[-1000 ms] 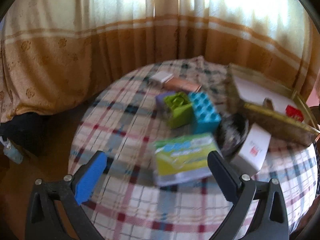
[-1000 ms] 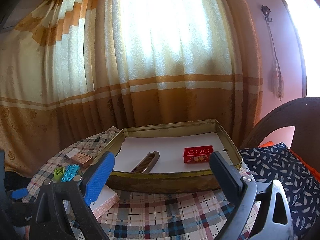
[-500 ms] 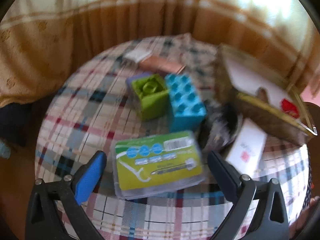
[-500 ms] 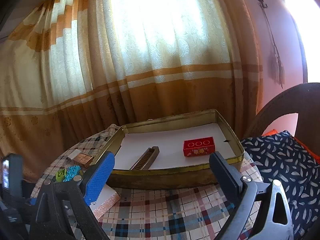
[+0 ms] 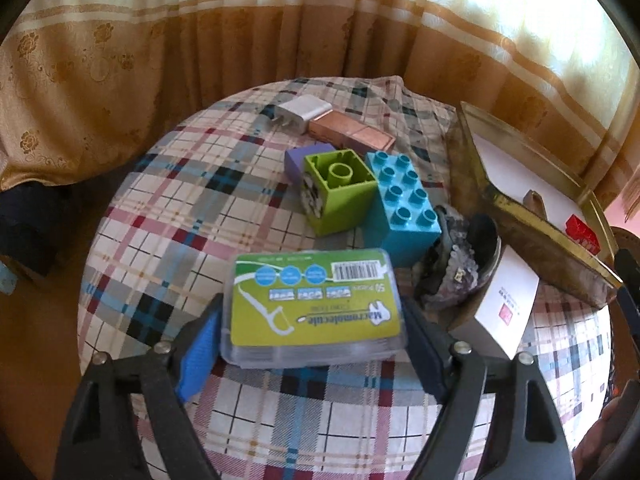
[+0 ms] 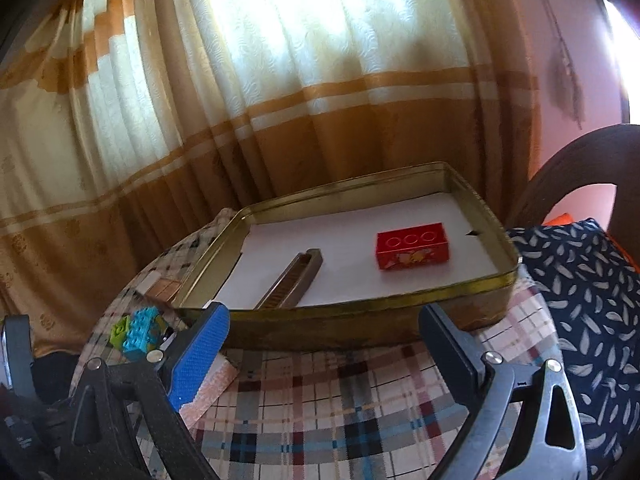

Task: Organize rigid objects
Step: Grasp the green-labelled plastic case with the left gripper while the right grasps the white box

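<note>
A clear floss pick box (image 5: 316, 304) with a green label lies on the checked tablecloth. My left gripper (image 5: 312, 308) straddles it and its jaws are closing, the blue pad and the black pad against the box's two short sides. Beyond it stand a green brick (image 5: 340, 192) and a blue brick (image 5: 404, 208). My right gripper (image 6: 324, 312) is open with nothing between its fingers, just in front of the gold tin tray (image 6: 360, 316). In the tray lie a red brick (image 6: 412, 245) and a brown metal bar (image 6: 292, 280).
A purple block (image 5: 298, 158), a white charger (image 5: 300, 114) and a copper-coloured box (image 5: 352, 136) sit at the table's far side. A dark sequined bundle (image 5: 456, 276) and a white box (image 5: 500, 304) lie beside the tin (image 5: 540, 232). Curtains hang behind; a patterned cushion (image 6: 580, 280) is on the right.
My left gripper has come down over the floss pick box and its jaws have narrowed onto it. The right gripper has drifted slightly lower toward the tin, still open.
</note>
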The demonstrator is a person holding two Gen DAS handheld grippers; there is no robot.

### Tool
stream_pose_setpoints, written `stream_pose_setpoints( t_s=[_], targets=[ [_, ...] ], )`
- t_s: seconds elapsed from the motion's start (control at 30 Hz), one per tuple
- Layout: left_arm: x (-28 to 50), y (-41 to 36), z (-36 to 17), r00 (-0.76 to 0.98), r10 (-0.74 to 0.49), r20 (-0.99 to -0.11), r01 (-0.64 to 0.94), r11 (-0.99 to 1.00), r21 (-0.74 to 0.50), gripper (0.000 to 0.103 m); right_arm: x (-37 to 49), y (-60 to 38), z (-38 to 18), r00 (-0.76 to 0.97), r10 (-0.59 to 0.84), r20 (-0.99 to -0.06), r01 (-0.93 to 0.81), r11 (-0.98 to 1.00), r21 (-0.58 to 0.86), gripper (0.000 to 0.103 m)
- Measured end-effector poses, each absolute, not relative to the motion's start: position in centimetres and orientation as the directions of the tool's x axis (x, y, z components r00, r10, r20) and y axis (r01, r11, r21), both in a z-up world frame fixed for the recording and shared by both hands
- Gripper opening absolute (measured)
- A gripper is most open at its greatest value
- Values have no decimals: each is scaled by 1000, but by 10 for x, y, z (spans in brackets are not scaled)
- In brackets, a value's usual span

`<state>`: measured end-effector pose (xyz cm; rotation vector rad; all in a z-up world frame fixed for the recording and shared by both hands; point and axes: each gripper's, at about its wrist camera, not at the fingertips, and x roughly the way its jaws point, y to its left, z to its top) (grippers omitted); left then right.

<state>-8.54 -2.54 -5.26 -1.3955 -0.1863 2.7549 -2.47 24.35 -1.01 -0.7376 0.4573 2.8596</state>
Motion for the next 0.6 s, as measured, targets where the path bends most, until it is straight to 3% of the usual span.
stream_pose_setpoints(
  t_s=[0.13,0.33,0.6],
  targets=[
    [-86,-25,-53,-593,101,-799,11,-991,-133,83,-37,232,-13,-845,-87,-527,-67,-962,266,97],
    [-87,-25,-54,-594,105,-797,11,-990,-138,83,-72,182,-35,-634,-307,-710,236,-951,201,97],
    [-88,-22,-54,-591,92,-802,2,-993,-116,83,-96,149,-50,-508,-307,-805,365,-923,122,97]
  ],
)
